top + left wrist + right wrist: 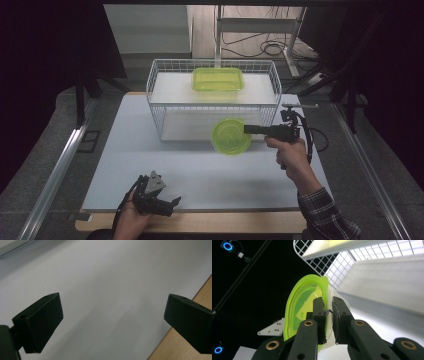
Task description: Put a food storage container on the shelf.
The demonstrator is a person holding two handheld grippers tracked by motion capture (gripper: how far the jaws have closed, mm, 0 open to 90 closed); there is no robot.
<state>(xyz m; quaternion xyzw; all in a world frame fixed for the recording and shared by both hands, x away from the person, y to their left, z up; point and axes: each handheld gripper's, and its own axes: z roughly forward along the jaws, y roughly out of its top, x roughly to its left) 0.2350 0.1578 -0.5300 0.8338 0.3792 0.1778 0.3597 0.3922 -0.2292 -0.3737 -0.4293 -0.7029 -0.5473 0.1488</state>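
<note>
Green-yellow translucent plastic round container point(231, 136), lid on, is pinched at its rim by the right gripper point(248, 129), jaws clamped on the rim edge; held off the bench, tipped so its face shows toward the high camera, right in front of the lower front of the wire basket rack point(161, 95). In the right gripper view the container point(299, 302) stands edge-on, green lid on one side of the jaws, clear paler body on the other, pads squeezing the rim between them. No brand, label or readable writing anywhere on the container or rack. White wire rack sits at the far side of the bench point(150, 165), with a white shelf board inside; a second container, rectangular, same green lid point(218, 79), lies flat on the upper shelf, well apart from the held one. Rack's front mesh is just behind the held container. Left gripper point(170, 204) rests low at the near bench edge, jaws wide apart, nothing between them; in the left gripper view bare white bench surface point(105, 285) and a strip of wood edge point(200, 295). Plaid sleeve point(327, 217) on the right arm. Dark floor, cables and metal frame legs behind the bench.
</note>
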